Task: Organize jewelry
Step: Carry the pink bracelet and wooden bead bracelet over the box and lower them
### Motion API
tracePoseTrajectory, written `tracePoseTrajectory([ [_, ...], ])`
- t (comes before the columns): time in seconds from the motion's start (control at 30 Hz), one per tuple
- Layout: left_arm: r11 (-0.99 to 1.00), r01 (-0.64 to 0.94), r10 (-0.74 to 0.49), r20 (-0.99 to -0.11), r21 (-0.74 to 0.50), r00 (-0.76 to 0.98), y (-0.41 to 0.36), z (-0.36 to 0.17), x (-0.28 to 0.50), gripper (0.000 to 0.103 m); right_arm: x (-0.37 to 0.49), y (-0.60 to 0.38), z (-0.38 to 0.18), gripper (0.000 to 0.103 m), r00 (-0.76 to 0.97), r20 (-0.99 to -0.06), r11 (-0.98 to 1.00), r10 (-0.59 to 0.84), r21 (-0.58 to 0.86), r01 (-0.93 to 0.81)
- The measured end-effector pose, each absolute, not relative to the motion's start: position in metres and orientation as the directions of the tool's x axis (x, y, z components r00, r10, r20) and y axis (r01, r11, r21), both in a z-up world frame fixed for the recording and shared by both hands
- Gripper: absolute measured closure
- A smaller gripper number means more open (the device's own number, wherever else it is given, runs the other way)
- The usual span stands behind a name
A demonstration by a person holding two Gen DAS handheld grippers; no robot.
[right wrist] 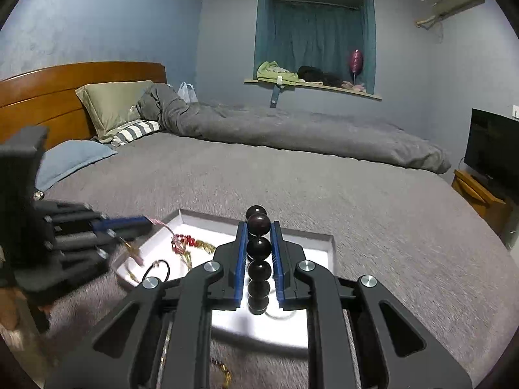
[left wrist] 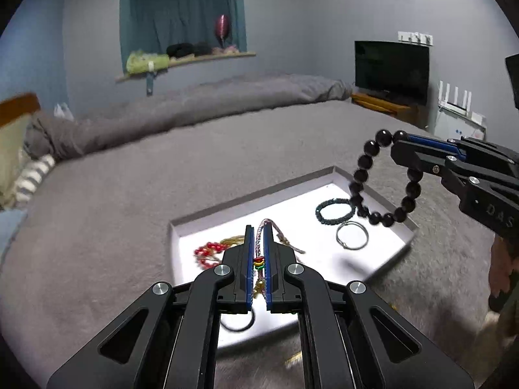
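Observation:
A shallow white tray lies on the grey bed. My left gripper is shut on a thin pink braided cord with small coloured rings, held above the tray. My right gripper is shut on a black bead bracelet, which hangs over the tray's right side; its beads line up between the fingers. In the tray lie a red bead string, a dark braided bracelet, a silver ring bangle and a black loop.
The grey bedspread surrounds the tray. Pillows and a wooden headboard stand at the left. A rolled grey duvet lies at the back. A TV on a wooden stand is at the right.

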State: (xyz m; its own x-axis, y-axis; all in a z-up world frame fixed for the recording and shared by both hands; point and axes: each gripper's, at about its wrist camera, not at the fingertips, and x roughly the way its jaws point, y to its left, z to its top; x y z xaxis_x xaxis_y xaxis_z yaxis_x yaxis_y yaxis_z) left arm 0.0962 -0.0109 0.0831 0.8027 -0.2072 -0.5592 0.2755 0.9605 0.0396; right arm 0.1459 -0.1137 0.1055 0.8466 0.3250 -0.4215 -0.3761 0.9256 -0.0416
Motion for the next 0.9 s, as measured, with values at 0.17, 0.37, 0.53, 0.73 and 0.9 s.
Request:
tracePoseTrajectory([
  [0.17, 0.961, 0.271, -0.243, -0.623, -0.053, 0.743, -0.008, 0.059, 0.133, 0.098, 0.179, -0.103, 0.09, 0.089, 0.803, -0.477, 0.919, 0.358, 0.025, -0.394],
  [0.37, 0.97, 0.234, -0.218, -0.671, -0.068, 0.709, -0.006, 0.038, 0.161, 0.098, 0.206, -0.09, 0.068, 0.089, 0.766, -0.526, 0.914, 0.37, 0.059, -0.402],
  [0.53, 0.975, 0.213, -0.196, -0.687, -0.061, 0.7, -0.002, 0.03, 0.171, 0.098, 0.212, -0.089, 0.055, 0.089, 0.744, -0.551, 0.911, 0.377, 0.074, -0.407],
  [0.73, 0.98, 0.201, -0.14, -0.7, 0.005, 0.7, 0.003, 0.022, 0.169, 0.098, 0.22, -0.106, 0.048, 0.089, 0.735, -0.589, 0.932, 0.336, 0.095, -0.349],
  [0.9, 0.983, 0.184, -0.11, -0.712, 0.027, 0.694, 0.007, 0.018, 0.171, 0.098, 0.226, -0.119, 0.04, 0.089, 0.72, -0.636, 0.954, 0.278, 0.094, -0.285],
])
